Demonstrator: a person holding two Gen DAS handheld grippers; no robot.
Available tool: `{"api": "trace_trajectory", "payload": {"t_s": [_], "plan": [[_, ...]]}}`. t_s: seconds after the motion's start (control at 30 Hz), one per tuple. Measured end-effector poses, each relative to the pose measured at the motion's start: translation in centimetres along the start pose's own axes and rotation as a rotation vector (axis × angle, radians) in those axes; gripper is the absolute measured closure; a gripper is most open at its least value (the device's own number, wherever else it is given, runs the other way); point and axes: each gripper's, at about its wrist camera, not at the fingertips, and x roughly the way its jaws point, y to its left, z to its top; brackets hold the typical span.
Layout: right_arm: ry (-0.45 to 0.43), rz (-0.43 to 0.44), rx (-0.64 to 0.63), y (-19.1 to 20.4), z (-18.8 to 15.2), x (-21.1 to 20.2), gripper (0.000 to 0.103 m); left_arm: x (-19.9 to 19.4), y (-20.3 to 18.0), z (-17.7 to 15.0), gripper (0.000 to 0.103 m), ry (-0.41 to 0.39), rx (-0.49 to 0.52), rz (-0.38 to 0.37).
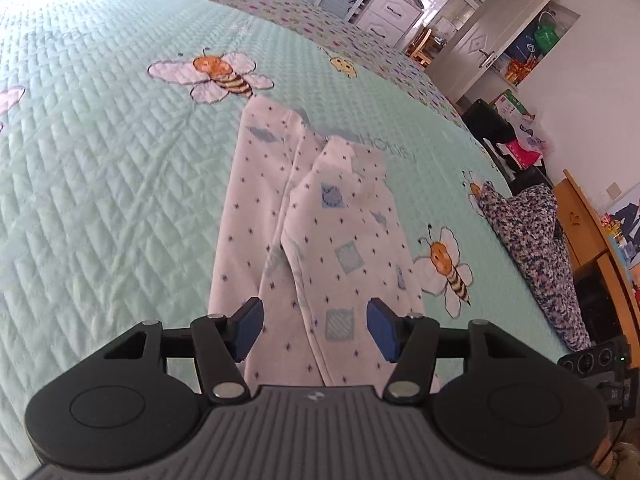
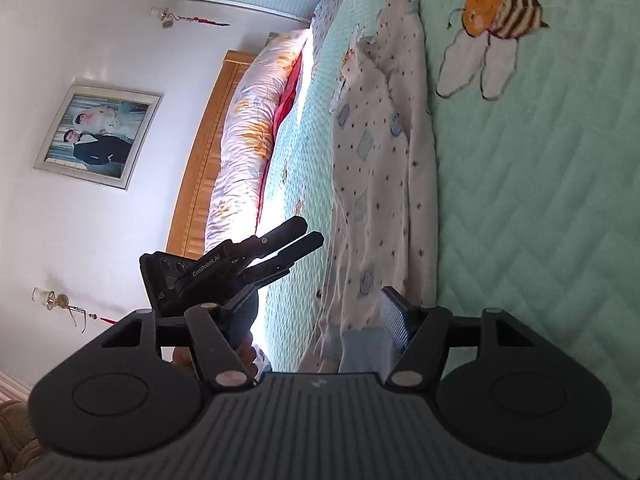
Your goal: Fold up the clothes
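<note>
White trousers (image 1: 320, 240) with small stars and blue squares lie lengthwise on a mint quilted bedspread (image 1: 100, 180) printed with bees. One leg is partly folded over the other. My left gripper (image 1: 316, 332) hovers over the near end of the trousers, open, blue pads (image 1: 382, 332) on either side of the cloth and not pressing it. In the right wrist view, which is rolled sideways, the trousers (image 2: 380, 152) run away from my right gripper (image 2: 316, 320). Its jaws stand wide, with the cloth's near edge between them and only beside the ribbed pad (image 2: 394, 320). The left gripper (image 2: 308, 230) shows just beyond.
A dark speckled garment (image 1: 532, 240) is heaped at the bed's right edge beside a wooden cabinet (image 1: 592, 232). A rolled floral duvet (image 2: 248, 128) lies against the wooden headboard (image 2: 200, 160). White wardrobes (image 1: 460, 20) stand past the far side of the bed.
</note>
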Motion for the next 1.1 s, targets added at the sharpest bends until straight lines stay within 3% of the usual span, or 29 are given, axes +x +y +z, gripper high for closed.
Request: {"api": "trace_trajectory", "payload": {"t_s": [0.2,0.3,0.43,0.5,0.57,0.6,0.63,0.67,0.77,0.8,0.87,0.93,1.0,1.03,1.1], "plan": [[-0.087,0.093,0.029,-0.1,5.4,3.6,0.035,3.4,-1.5,4.3,0.044,-0.027,0.098,-0.050],[-0.144,0.128,0.068,-0.8,8.9,5.7,0.035,6.8,-0.7,5.2,0.045,0.022,0.119,0.010],[-0.095,0.143,0.076,-1.7,13.9,10.1,0.035,8.8,1.6,5.4,0.048,0.040,0.082,0.009],[-0.086,0.045,0.072,-3.2,16.0,12.2,0.035,8.8,2.0,5.3,0.048,0.030,0.078,-0.008],[-0.086,-0.026,0.072,-5.0,18.0,13.9,0.053,8.8,2.2,5.1,0.048,0.020,0.076,-0.024],[-0.101,-0.050,0.078,-5.5,18.4,14.1,0.074,8.6,2.3,5.0,0.048,0.016,0.073,-0.032],[-0.120,-0.077,0.086,-5.8,18.7,14.2,0.084,8.4,2.4,5.0,0.048,0.012,0.067,-0.038],[-0.137,-0.070,0.091,-5.9,18.6,14.0,0.083,7.9,2.4,4.9,0.048,-0.002,0.062,-0.037],[-0.202,-0.018,0.084,-4.8,17.6,12.5,0.057,6.0,2.1,4.9,0.048,-0.054,0.051,-0.025],[-0.223,0.009,0.082,-4.4,17.2,11.9,0.051,5.4,1.9,5.0,0.048,-0.086,0.052,-0.053],[-0.249,0.062,0.080,-3.5,16.3,11.0,0.051,4.1,1.4,5.4,0.048,-0.162,0.058,-0.138],[-0.230,0.077,0.073,-3.4,16.1,11.3,0.046,5.0,0.9,6.1,0.047,-0.144,0.077,-0.227],[-0.223,-0.003,0.075,-4.4,16.4,11.6,0.045,8.2,1.7,6.6,0.048,-0.030,0.031,-0.258],[-0.221,-0.049,0.077,-5.0,16.6,11.7,0.063,10.0,2.7,6.7,0.050,0.019,-0.019,-0.249],[-0.215,-0.139,0.080,-6.1,17.0,12.0,0.093,11.1,4.1,7.0,0.082,0.030,-0.073,-0.226]]}}
